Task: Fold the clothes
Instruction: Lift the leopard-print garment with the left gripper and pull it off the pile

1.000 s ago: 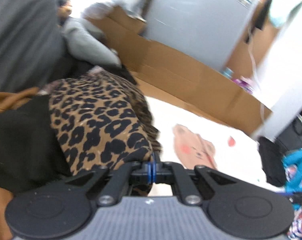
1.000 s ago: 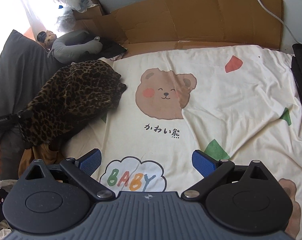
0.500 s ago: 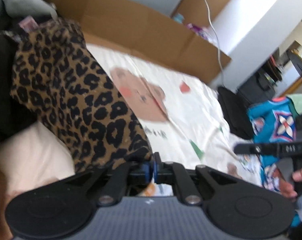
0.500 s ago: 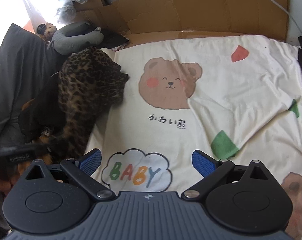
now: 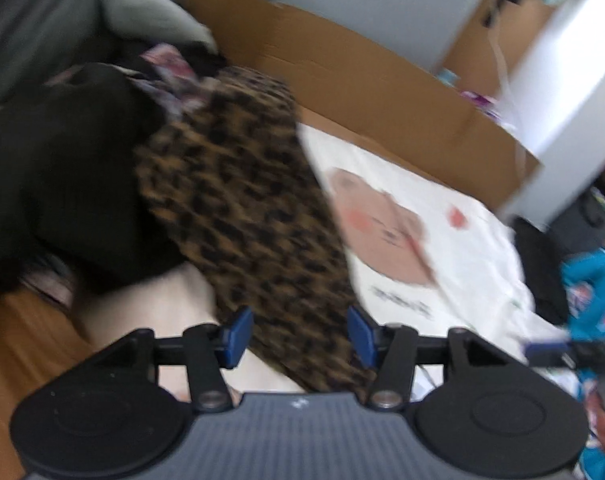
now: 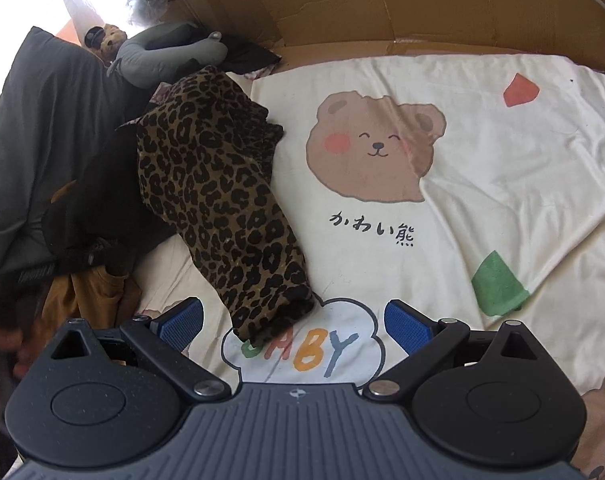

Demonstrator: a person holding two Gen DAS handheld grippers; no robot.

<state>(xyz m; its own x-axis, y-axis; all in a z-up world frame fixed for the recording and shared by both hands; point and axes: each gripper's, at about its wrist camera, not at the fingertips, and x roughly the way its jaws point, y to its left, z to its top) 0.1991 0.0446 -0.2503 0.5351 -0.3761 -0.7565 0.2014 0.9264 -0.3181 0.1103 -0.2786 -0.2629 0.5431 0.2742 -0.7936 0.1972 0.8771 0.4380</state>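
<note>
Both tongs (image 5: 298,334) (image 6: 293,322) agape; leopard garment (image 6: 218,204) apparently loose on sheet (image 6: 502,184).

Both wrist views face bedsheet (image 6: 482,168) from above; share leopard garment (image 5: 254,216).

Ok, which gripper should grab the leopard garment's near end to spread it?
Probably the right gripper: it is open, with the leopard garment's near end on the sheet just ahead between its fingers. The left gripper is also open over it, but its view is blurred.
</note>
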